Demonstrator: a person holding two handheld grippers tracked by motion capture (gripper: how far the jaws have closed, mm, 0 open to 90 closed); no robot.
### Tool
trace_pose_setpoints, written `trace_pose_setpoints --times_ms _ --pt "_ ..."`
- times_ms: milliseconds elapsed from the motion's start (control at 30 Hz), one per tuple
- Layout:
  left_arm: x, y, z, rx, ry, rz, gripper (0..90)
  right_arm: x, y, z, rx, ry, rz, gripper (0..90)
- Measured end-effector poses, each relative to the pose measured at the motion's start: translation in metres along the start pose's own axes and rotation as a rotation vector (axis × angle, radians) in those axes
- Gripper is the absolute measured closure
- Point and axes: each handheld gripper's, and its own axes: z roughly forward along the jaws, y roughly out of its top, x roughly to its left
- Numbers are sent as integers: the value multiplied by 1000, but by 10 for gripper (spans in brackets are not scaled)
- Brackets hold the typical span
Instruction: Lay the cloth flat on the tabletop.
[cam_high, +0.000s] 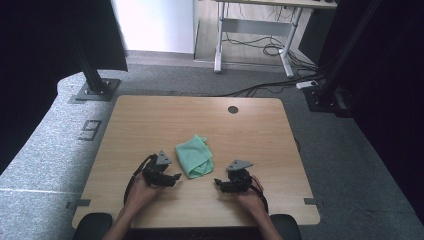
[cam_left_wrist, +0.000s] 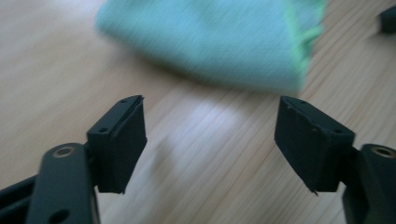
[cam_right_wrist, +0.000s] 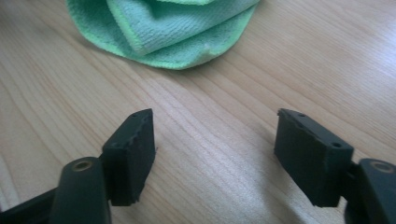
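Folded green cloth (cam_high: 195, 156) lying mid-tabletop (cam_high: 150, 115), between the two hands. Left claw (cam_high: 175, 178) low beside its near left edge, jaws apart, nothing gripped. Right claw (cam_high: 218, 183) just off the near right corner, likewise agape and empty. Best now: slide in level, pinch one loose corner (cam_right_wrist: 205, 51) each, not the thick fold.

My left black two-jaw hand-held gripper (cam_high: 176, 178) sits low near the front edge of the pale wooden counter (cam_high: 150, 115), jaws parted with nothing between them, pointing toward the counter's middle. My right black two-jaw hand-held gripper (cam_high: 218, 184) faces it, jaws likewise apart and empty. Both forearms enter across the front edge.
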Motion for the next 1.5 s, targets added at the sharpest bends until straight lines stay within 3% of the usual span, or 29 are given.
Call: trace_pose_setpoints --times_ms 100,167,200,300,500,700,800,900,967,1033,1100,1267,1500 --pt "-5 15 5 -15 -37 25 286 2 0 1 11 18 -21 198" --pt "-7 22 8 -25 -61 31 317 2 1 2 12 20 -25 200" --pt "-8 26 11 -29 -75 38 329 2 1 1 12 19 -20 220" --pt "-11 30 16 -18 -83 54 360 0 4 -2 24 15 -3 429" --pt "-13 26 25 21 -62 62 418 4 21 1 21 72 16 479" --pt "-14 23 25 28 -74 56 550 20 51 15 3 130 -37 538" --pt "-15 22 26 32 -81 61 641 30 63 26 35 157 -86 598" --pt "-15 20 26 31 -86 54 753 35 64 40 111 116 -129 716" --pt "-13 17 22 12 -78 47 817 33 64 43 120 104 -112 813" --pt "-9 15 16 -16 -69 32 842 30 66 39 111 117 -73 843" --pt "-3 13 8 -52 -61 3 848 26 68 32 101 112 -70 850" --pt "16 9 -17 -136 -44 -74 850 13 76 7 63 66 -67 851" --pt "37 3 -47 -192 -32 -150 849 -11 87 -37 15 -9 -54 850"
